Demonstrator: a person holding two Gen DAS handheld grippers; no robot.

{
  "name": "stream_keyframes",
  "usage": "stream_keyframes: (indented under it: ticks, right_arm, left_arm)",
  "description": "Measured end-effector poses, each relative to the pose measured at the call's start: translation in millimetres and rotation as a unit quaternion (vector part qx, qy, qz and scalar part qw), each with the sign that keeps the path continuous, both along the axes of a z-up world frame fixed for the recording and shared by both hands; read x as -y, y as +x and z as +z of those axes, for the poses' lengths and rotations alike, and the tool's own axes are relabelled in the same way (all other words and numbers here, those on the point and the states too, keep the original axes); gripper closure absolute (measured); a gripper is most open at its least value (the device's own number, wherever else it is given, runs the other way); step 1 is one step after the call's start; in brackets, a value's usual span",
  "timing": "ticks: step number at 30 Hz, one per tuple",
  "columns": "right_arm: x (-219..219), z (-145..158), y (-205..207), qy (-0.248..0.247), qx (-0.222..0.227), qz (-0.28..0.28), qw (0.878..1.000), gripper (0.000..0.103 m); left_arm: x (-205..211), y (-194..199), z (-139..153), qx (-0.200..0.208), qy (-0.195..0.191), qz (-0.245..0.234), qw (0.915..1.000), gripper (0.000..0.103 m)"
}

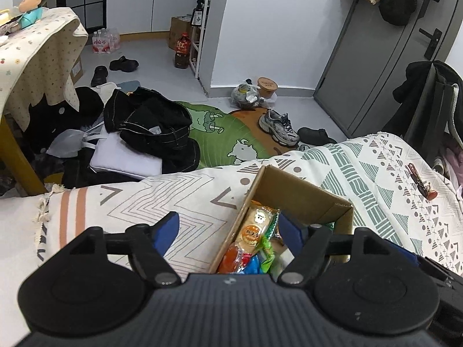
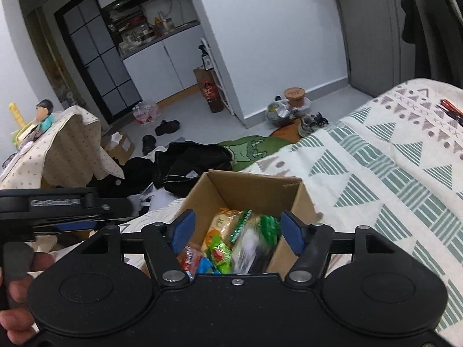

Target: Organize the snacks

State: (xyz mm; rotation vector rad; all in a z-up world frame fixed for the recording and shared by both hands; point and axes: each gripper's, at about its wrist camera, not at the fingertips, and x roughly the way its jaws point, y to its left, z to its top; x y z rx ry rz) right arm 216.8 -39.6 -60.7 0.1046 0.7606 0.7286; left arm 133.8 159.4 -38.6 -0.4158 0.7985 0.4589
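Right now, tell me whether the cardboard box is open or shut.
Open: the cardboard box has no flaps over it, and snack packets show inside.

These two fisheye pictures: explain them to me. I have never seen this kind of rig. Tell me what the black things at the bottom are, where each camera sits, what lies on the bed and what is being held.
There is no robot here. A person holds a hand-held two-finger gripper in each hand, and each carries a camera looking forward along its blue-padded fingers. One picture comes from the left gripper, the other from the right gripper. In the right view, the person's hand shows at the lower left, holding the other tool's handle.

Both hover over an open cardboard box full of snack packets, standing on a patterned bedspread. Small dark and red items lie further off on it. Both grippers are open and hold nothing.
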Motion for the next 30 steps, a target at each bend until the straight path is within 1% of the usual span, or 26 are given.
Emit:
stream_keyframes:
  ticks: [5, 10, 12, 14, 18, 22, 28, 30]
  right_arm:
    - [21, 5, 0, 0.005, -0.003, -0.027, 1.0, 0.038]
    - [49, 14, -7, 0.012, 0.008, -0.05, 0.999, 0.038]
    - [59, 17, -11, 0.016, 0.012, -0.061, 0.998, 0.038]
    - [71, 21, -17, 0.019, 0.017, -0.07, 0.997, 0.038]
    - [87, 29, -28, 0.009, 0.022, -0.085, 0.996, 0.038]
    - [100, 36, -34, -0.006, 0.013, -0.101, 0.995, 0.035]
    - [113, 41, -51, -0.015, 0.0, -0.116, 0.993, 0.031]
    - [117, 47, -58, -0.015, 0.004, -0.121, 0.992, 0.029]
  left_arm:
    - [0, -10, 13, 0.006, 0.013, 0.003, 0.9999, 0.023]
    - [7, -20, 24, 0.019, 0.022, 0.001, 0.9996, 0.021]
    - [13, -25, 26, 0.023, 0.027, -0.001, 0.9994, 0.017]
    - [19, -29, 27, 0.028, 0.029, -0.005, 0.9992, 0.016]
    - [32, -36, 27, 0.031, 0.022, -0.012, 0.9992, 0.016]
    - [46, -40, 31, 0.029, 0.011, -0.021, 0.9993, 0.016]
    - [67, -45, 41, 0.03, 0.011, -0.056, 0.9979, 0.016]
    - [71, -48, 44, 0.031, 0.01, -0.064, 0.9974, 0.016]
